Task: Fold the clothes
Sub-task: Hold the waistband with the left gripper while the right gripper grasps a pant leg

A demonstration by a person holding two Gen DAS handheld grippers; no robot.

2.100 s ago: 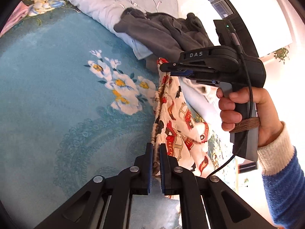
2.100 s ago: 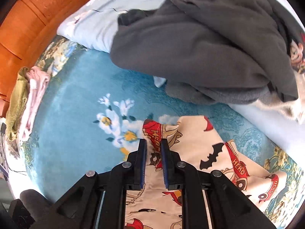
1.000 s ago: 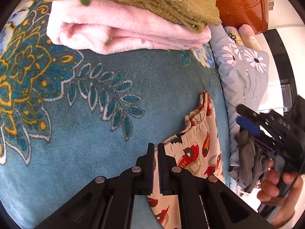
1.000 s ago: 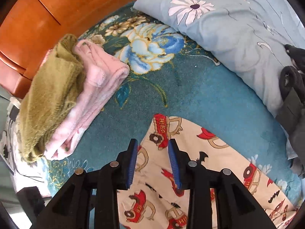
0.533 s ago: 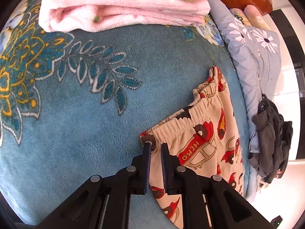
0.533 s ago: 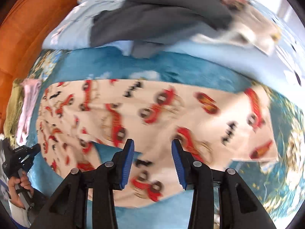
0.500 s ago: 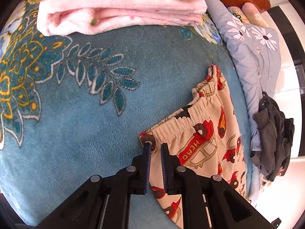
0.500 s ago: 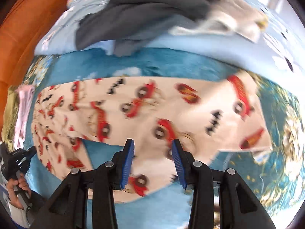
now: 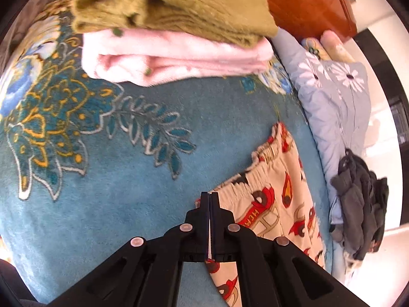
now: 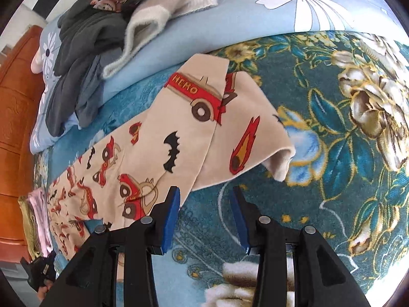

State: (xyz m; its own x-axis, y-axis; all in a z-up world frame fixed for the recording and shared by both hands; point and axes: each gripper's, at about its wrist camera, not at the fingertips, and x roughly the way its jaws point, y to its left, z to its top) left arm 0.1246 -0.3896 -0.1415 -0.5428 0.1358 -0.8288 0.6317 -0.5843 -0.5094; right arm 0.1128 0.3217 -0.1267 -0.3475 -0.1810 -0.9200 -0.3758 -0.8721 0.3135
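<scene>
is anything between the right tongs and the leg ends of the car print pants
Nothing visible. The right tongs hang open over bare blue blanket, just short of the pants cuffs, with only blanket in the gap. The grey clothes pile lies well off to the side.

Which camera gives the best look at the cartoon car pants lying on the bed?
The right wrist view: the printed pants lie nearly full length on the blue blanket, both leg cuffs visible. The left wrist view shows only their elastic waistband end beside the shut left gripper.
</scene>
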